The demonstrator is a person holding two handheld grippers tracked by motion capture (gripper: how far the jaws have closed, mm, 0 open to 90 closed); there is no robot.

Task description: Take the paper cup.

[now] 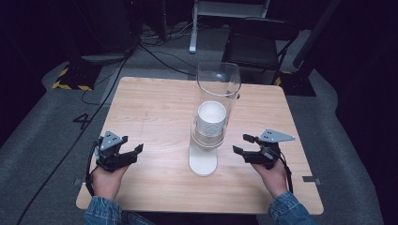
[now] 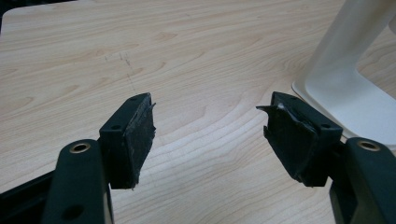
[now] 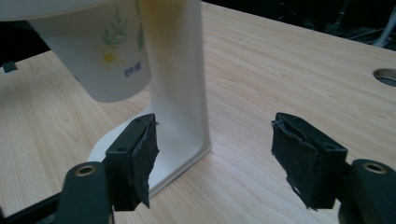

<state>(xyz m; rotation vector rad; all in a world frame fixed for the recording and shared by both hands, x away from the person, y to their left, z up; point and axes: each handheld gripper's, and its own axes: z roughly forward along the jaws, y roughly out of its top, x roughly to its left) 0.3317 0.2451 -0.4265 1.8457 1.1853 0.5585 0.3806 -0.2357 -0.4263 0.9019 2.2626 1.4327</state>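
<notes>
Nearest to us, we are resting both hands at the front edge of the table (image 1: 155,108), and we are holding nothing. The left gripper (image 1: 132,144) is keeping its jaws apart with only bare wood between them, and the right gripper (image 1: 241,143) is also standing open and empty, just beside the white stand (image 1: 202,161). Between the two grippers the paper cup (image 1: 211,119) is sitting inside the clear tube (image 1: 218,77) of this stand, and in the right gripper view its flowered bottom (image 3: 109,60) is hanging out below, above the base. We are judging that the work with the cup is either finished or not yet begun: no jaw is touching it. Farther behind, a dark chair (image 1: 258,42) is standing on the floor.
</notes>
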